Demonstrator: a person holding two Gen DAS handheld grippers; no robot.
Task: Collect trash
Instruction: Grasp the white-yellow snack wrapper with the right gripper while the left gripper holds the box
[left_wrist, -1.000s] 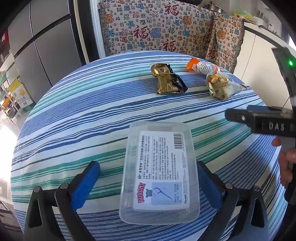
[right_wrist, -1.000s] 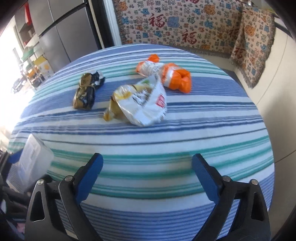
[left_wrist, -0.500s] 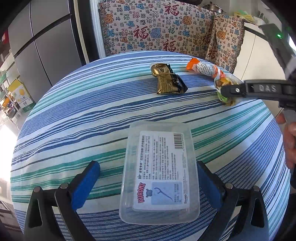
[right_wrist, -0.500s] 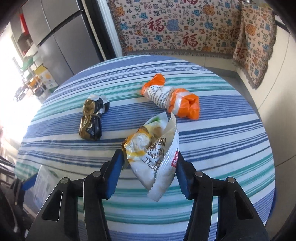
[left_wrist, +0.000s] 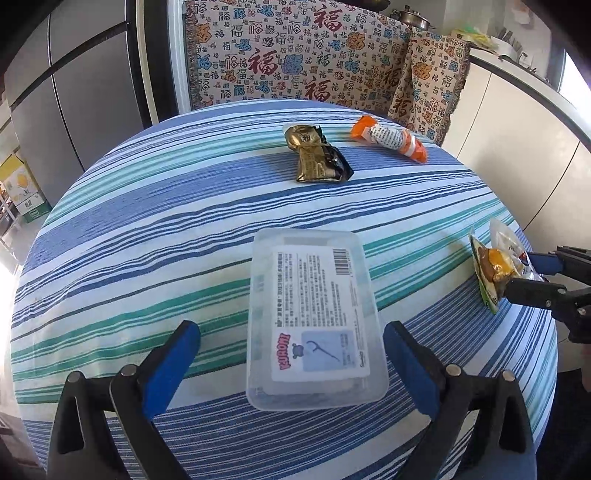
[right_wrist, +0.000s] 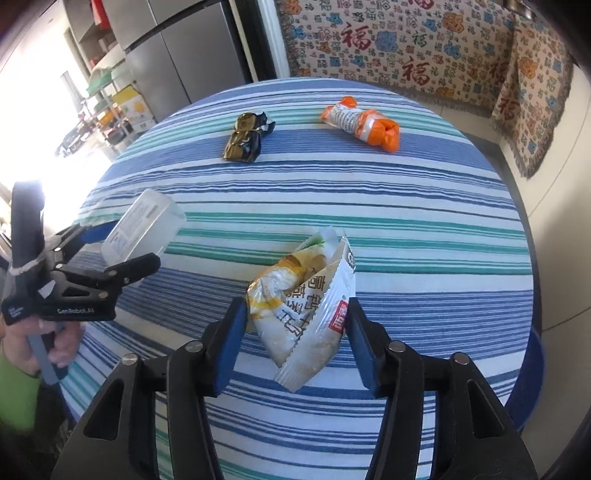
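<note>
the crumpled white snack bag (right_wrist: 306, 295) sat between my right gripper (right_wrist: 295, 328) pads, lifted off the tabletop (right_wrist: 406, 229) near its right edge; the jaws were easing apart w/ the bag still pinched between them. same bag showed at the right side of the left wrist view (left_wrist: 495, 266), held in that gripper (left_wrist: 524, 275). two more bits of trash lay on the far side of the striped cloth: a gold-and-black wrapper (left_wrist: 317, 155) and, just to its right and apart from it, an orange-and-white wrapper (left_wrist: 391, 138). my left gripper (left_wrist: 291, 350) stood wide open around a clear plastic box (left_wrist: 314, 317) w/ a printed label on top, blue pads apart from its sides, not touching. box rested on the near-left part of the tabletop. behind the table hung a patterned fabric (left_wrist: 314, 55) w/ red characters; grey fridge doors (left_wrist: 74, 92) at left.
</note>
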